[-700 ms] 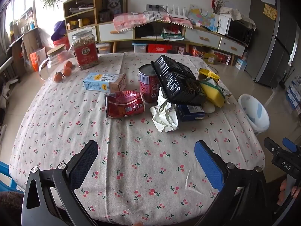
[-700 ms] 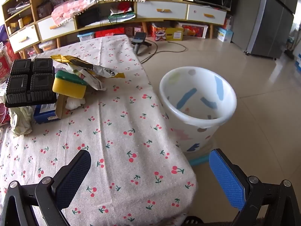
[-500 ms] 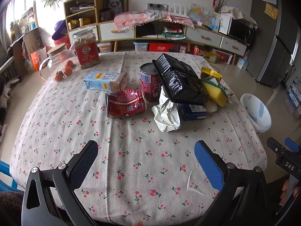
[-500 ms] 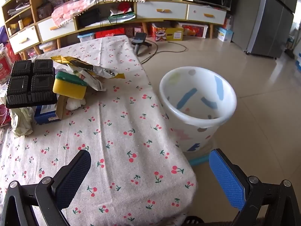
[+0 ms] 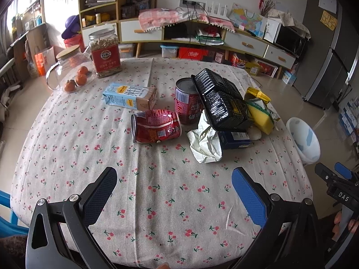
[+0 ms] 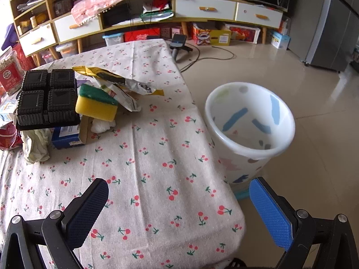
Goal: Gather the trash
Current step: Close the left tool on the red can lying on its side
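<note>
Little has moved since the earlier frames: in the left wrist view the trash pile sits a touch lower and closer, while the right wrist view is all but unchanged. Both tools stand spread to their widest with nothing between the pads, the left tool (image 5: 174, 187) and the right tool (image 6: 179, 199) hovering over bare cloth at the near edge of the surface (image 5: 157, 201). Taking the black plastic tray (image 5: 222, 103) as landmark, the crumpled paper (image 5: 205, 143) lies just in front of it, nearest the left tool, beside a blue box (image 5: 234, 137) tucked under the tray. Left of the tray lies the crushed red can (image 5: 156, 126), its long axis running across the view, square to the left tool's reach; behind that stand an upright can (image 5: 187, 104) and a milk carton (image 5: 130, 96) on its side. Right of the tray rest a yellow sponge (image 6: 96, 104) and an opened wrapper (image 6: 116, 85), perhaps two, closer to the right tool. The bin (image 6: 249, 130) stands on the floor, right of the surface, nearest the right tool, so the left looks better placed for the cans and paper.
</note>
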`<state>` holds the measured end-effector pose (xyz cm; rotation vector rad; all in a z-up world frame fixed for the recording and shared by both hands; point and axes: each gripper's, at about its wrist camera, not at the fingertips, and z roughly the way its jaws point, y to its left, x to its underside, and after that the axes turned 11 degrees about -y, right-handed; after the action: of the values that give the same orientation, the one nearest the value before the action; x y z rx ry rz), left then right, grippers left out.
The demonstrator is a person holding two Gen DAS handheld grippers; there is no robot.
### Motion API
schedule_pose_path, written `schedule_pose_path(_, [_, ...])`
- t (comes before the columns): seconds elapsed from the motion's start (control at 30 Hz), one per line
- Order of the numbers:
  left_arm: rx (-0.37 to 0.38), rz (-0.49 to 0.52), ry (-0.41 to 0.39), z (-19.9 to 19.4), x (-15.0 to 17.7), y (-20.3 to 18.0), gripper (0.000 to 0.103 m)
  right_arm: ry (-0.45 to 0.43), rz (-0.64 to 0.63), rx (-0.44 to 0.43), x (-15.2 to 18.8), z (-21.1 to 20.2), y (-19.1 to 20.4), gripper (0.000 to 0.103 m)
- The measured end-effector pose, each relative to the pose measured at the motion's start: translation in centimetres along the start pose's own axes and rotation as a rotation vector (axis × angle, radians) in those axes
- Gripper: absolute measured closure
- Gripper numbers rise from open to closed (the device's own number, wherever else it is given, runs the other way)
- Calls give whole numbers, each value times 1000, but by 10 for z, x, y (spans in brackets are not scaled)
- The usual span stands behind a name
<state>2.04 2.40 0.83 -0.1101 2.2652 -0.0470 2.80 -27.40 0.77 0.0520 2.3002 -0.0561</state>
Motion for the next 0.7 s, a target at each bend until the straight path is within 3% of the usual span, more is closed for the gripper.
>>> schedule_pose_path(0.17, [-21, -5, -2, 7, -25, 13, 0, -20, -50, -30, -31, 0, 12, 0])
schedule_pose_path(0.3, [-3, -57, 62, 19, -45, 28, 0, -27, -79, -63, -57, 4, 24, 0])
schedule_pose_path(0.43, [-31, -35, 81, 31, -59, 38, 0, -20, -107, -93, -80, 14, 39, 0])
schedule_pose_path(0.57, [-2, -74, 45, 44, -67, 60, 0, -11, -131, -130, -100, 27, 57, 0])
schedule_pose_path(0.7, [0, -98, 143, 67, -70, 82, 0, 8, -132, -161, -110, 42, 69, 0])
